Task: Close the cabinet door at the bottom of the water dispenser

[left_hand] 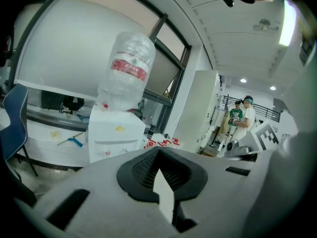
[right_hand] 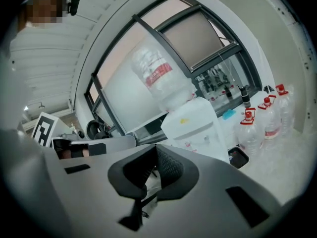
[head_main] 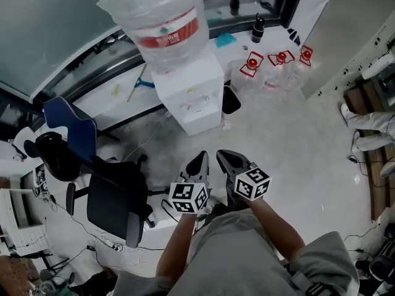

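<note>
Near the water dispenser (head_main: pixel 190 97) stand an office chair (head_main: pixel 117 201) and bottles (head_main: pixel 279 68).

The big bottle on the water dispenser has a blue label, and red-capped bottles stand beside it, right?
Not quite: the label is red, not blue, as the head view shows. The big bottle does sit on the water dispenser, with red-capped bottles beside it.

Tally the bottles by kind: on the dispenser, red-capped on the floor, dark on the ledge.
Jug on dispenser: 1
Red-capped floor bottles: 3
Dark ledge bottles: 2
Total: 6
</note>
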The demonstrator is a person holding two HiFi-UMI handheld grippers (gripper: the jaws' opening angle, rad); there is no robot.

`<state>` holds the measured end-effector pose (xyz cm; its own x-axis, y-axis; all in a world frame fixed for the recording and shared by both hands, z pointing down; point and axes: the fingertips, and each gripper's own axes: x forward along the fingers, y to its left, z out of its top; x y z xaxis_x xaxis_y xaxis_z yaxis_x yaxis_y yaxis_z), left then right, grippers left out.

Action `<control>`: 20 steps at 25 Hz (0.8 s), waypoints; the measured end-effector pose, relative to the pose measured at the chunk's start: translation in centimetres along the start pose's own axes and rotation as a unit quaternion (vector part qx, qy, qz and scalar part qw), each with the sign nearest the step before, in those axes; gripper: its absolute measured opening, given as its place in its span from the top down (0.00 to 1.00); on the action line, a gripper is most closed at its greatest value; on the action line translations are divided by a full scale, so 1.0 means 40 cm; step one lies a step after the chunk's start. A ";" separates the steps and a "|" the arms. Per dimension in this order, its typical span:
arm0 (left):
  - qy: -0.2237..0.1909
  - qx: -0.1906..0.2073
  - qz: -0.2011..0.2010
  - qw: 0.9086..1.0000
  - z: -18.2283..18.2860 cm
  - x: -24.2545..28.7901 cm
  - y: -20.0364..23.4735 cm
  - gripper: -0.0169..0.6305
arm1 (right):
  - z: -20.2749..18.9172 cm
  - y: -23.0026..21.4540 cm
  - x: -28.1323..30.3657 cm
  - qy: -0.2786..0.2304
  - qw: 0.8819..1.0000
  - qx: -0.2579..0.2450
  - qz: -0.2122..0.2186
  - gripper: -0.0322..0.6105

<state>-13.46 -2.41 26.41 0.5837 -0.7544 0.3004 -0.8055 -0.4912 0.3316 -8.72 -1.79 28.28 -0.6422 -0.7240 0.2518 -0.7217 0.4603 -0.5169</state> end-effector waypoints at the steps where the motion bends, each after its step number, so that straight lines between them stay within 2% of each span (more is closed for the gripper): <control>1: -0.006 0.005 -0.002 1.000 0.017 -0.017 -0.010 0.96 | 0.014 0.022 -0.009 -0.004 1.000 -0.008 0.004 0.94; 7: -0.035 0.032 -0.009 0.999 0.085 -0.104 -0.042 0.96 | 0.104 0.124 -0.070 -0.052 0.998 -0.044 0.015 0.94; 13: -0.063 0.055 -0.007 0.997 0.124 -0.155 -0.058 0.96 | 0.151 0.161 -0.103 -0.073 0.994 -0.073 0.022 0.94; 20: -0.110 0.096 -0.012 0.989 0.205 -0.185 -0.109 0.96 | 0.195 0.193 -0.129 -0.099 0.989 -0.108 0.028 0.94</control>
<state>-15.10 1.75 15.43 0.5840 -0.8072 0.0859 -0.8082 -0.5683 0.1547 -8.96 1.50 16.59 -0.6347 -0.7711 0.0507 -0.7385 0.5860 -0.3335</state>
